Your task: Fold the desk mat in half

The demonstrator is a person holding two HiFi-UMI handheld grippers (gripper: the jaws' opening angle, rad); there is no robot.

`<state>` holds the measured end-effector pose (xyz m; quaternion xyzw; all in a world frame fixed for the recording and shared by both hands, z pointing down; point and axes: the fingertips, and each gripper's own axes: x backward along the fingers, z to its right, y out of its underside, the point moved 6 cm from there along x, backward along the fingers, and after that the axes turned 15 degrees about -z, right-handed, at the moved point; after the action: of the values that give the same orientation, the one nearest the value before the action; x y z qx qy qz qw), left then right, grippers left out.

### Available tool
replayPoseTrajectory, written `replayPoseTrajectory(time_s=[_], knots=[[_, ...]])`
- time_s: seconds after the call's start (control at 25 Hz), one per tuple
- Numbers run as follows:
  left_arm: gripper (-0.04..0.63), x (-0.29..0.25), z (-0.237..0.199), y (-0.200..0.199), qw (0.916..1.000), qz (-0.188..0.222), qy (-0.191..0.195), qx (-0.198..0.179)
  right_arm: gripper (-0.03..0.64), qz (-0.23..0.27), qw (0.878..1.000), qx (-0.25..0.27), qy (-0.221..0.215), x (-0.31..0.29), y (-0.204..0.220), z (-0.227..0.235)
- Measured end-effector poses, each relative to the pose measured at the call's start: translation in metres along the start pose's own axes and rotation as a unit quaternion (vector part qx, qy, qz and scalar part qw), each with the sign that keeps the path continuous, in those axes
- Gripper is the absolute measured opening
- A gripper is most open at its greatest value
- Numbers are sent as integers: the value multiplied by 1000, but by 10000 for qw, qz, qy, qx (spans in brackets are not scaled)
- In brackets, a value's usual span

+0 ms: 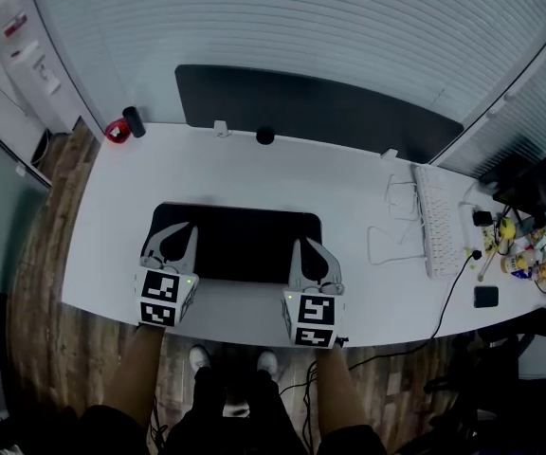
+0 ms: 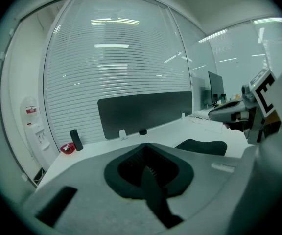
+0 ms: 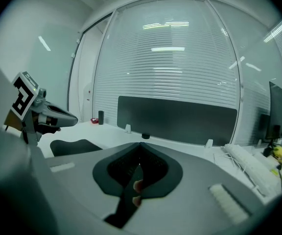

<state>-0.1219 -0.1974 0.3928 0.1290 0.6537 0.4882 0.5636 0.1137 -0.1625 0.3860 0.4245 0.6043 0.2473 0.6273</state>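
The black desk mat (image 1: pixel 240 243) lies on the white desk (image 1: pixel 349 192), its near edge lifted off the surface. My left gripper (image 1: pixel 172 238) is shut on the mat's near left corner. My right gripper (image 1: pixel 309 251) is shut on the near right corner. In the left gripper view the jaws (image 2: pixel 143 147) pinch a thin black strip of mat (image 2: pixel 154 197), and the right gripper (image 2: pixel 234 112) shows at the right above a fold of mat (image 2: pixel 202 146). In the right gripper view the jaws (image 3: pixel 140 145) clamp the mat's edge (image 3: pixel 128 196), with the left gripper (image 3: pixel 48 114) at the left.
A dark partition panel (image 1: pixel 320 112) stands along the desk's far edge. A red object (image 1: pixel 116 132) and a black cylinder (image 1: pixel 134 121) sit at the far left corner. A white keyboard (image 1: pixel 434 221), white cable (image 1: pixel 387 240), a phone (image 1: pixel 486 297) and small clutter fill the right end.
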Motion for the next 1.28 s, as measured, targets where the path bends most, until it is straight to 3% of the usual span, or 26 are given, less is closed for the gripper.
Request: replayPoseTrajectory(time_s=[0.52,1.28], knots=[[2,75,17,-12,9987,513,-58,53,9,472,9980,-410,-130,69,-10,-12],[2,145,48,-11,9958,889,-154,132,9,862,9961,-209,37,140,-16,-25]])
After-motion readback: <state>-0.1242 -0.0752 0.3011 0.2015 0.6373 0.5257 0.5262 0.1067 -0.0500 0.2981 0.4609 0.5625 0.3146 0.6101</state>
